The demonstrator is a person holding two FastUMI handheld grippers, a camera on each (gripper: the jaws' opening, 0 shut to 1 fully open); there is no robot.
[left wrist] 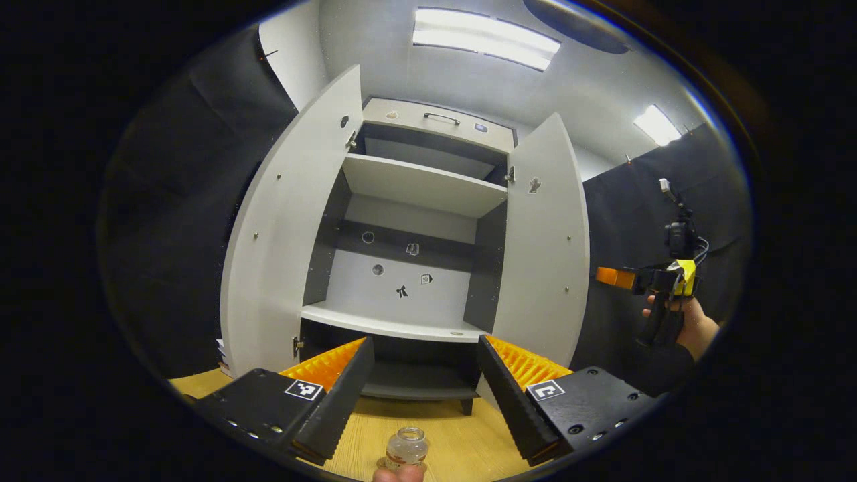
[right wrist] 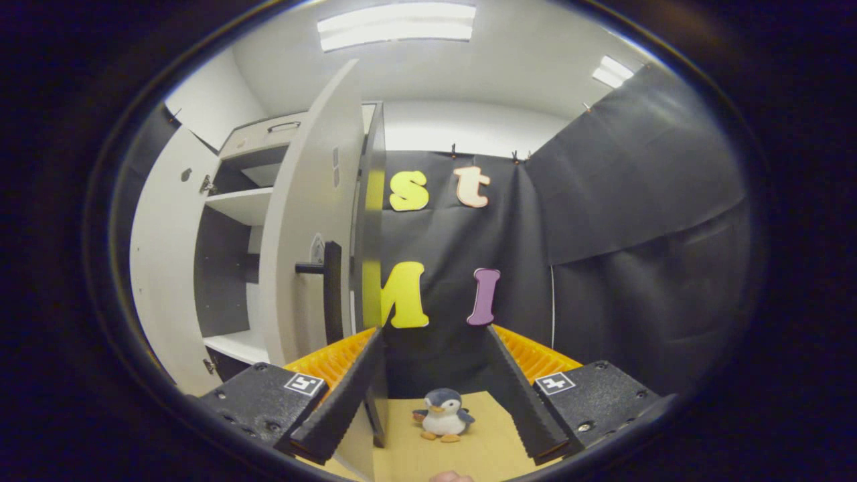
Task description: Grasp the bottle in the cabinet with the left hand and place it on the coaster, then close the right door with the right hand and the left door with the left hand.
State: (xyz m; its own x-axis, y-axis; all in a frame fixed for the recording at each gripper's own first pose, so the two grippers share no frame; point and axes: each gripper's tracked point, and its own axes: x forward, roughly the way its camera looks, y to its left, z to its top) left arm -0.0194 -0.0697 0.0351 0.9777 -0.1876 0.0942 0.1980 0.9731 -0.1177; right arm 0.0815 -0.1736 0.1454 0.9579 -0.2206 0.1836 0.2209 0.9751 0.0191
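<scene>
A small clear bottle (left wrist: 407, 447) with no cap stands on the wooden table (left wrist: 462, 442), low between my left gripper's fingers and apart from them. My left gripper (left wrist: 425, 402) is open and faces the grey cabinet (left wrist: 408, 281), whose shelves are bare. The left door (left wrist: 281, 234) and the right door (left wrist: 546, 241) both stand wide open. Farther right, a hand (left wrist: 696, 328) holds my right gripper (left wrist: 616, 276). In the right gripper view, my right gripper (right wrist: 432, 395) is open, and the right door (right wrist: 315, 221) with its black handle (right wrist: 331, 291) stands edge-on just inside the left finger.
A small toy penguin (right wrist: 442, 415) sits on the table between the right gripper's fingers, farther off. Black cloth walls close the booth on both sides. A fingertip (left wrist: 398, 474) shows at the bottom edge of the left gripper view.
</scene>
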